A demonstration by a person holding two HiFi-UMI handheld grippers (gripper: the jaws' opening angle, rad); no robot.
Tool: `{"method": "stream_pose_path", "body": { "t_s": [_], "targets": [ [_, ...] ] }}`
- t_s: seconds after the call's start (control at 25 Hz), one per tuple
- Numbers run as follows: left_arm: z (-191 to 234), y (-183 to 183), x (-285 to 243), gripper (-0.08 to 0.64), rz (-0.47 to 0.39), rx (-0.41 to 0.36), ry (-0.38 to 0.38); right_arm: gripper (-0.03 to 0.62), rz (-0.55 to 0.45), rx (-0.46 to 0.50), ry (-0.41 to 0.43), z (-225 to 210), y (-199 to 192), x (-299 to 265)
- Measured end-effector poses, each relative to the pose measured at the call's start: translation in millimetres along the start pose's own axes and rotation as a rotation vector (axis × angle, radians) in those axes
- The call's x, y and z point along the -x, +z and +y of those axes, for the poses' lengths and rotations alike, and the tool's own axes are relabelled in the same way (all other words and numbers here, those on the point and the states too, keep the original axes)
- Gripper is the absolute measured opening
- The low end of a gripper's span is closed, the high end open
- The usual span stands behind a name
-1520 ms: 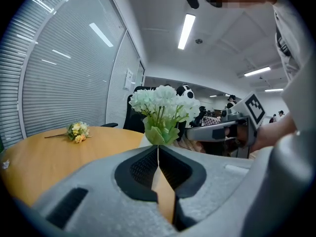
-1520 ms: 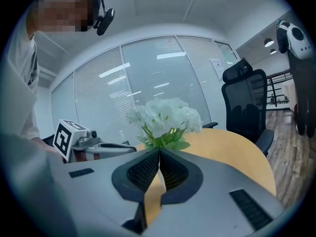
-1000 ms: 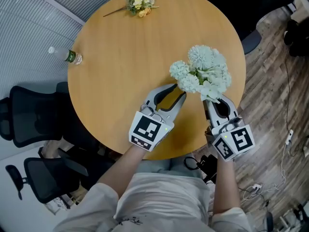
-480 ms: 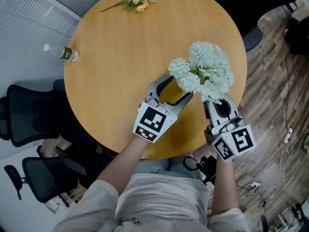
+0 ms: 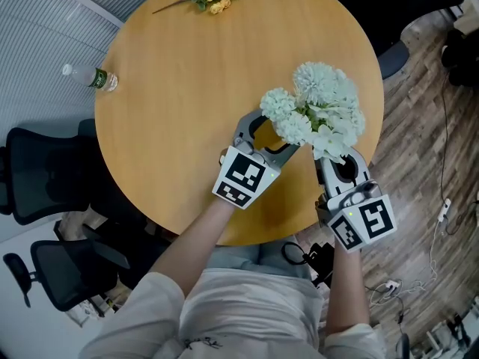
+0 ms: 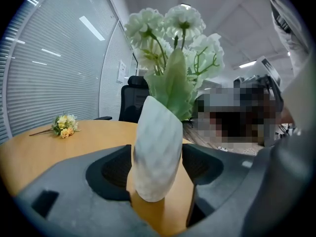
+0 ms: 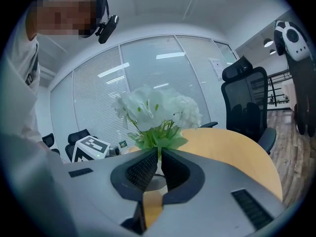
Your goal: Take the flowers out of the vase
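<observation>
White vase [image 6: 157, 147] noted between opening jaws of left gripper [image 5: 277, 132], untouched; right gripper [image 5: 334, 156] pressed together beneath flowers [image 5: 322, 107]; forearms extended from near edge.

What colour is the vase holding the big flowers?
White, faintly dimpled. The vase shows best in the left gripper view.

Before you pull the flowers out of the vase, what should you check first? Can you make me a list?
1. Flowers sitting in the vase: ok.
2. Vase standing on the table: ok.
3. Vase between the left claw's pads: ok.
4. Left claw holding the vase steady: not ok. Its jaws are opening, with gaps on both sides of the vase.
5. Right claw shut: ok.
6. Right claw really pinching the stems: cannot tell. Its tips meet right at the leaves.
</observation>
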State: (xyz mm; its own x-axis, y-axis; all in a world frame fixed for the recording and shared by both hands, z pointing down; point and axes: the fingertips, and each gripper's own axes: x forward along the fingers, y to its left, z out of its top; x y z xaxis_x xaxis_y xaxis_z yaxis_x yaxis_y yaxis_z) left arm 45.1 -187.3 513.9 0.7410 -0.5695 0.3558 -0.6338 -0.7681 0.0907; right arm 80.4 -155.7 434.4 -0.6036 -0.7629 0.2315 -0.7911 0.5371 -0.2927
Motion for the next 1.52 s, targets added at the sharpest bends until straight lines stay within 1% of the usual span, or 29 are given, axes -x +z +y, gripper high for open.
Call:
{"method": "stream_pose_path", "body": {
  "t_s": [0.32,0.4,0.48,0.76,1.12,1.36,1.52],
  "targets": [
    [-1.8,-2.2,-4.6,0.314,-0.01,0.01,-0.016,0.016,-0.002,0.009,0.008,2.5,-2.3,-0.9],
    [-1.9,-1.8,-4.4,0.314,-0.017,0.011,-0.017,0.081,-0.001,0.004,0.013,2.1,-3.4,-3.1],
    [-1.7,-2.0,-4.5,0.314,-0.02,0.008,-0.021,0.123,0.001,-0.001,0.022,2.8,-4.9,-7.7],
    [-4.0,-0.5,-4.6,0.314,-0.027,0.004,-0.023,0.178,-0.006,0.004,0.046,5.2,-3.1,-21.7],
    [-6.2,0.5,-5.3,0.314,-0.031,-0.008,-0.029,0.186,-0.025,-0.007,0.059,6.2,0.4,-33.0],
    [-5.6,0.4,-5.6,0.314,-0.033,-0.012,-0.033,0.186,-0.031,-0.034,0.041,0.6,3.3,-41.8],
    [-5.3,0.7,-6.4,0.314,-0.031,-0.01,-0.034,0.184,-0.033,-0.028,0.039,-1.0,5.0,-45.3]
  ]
}}
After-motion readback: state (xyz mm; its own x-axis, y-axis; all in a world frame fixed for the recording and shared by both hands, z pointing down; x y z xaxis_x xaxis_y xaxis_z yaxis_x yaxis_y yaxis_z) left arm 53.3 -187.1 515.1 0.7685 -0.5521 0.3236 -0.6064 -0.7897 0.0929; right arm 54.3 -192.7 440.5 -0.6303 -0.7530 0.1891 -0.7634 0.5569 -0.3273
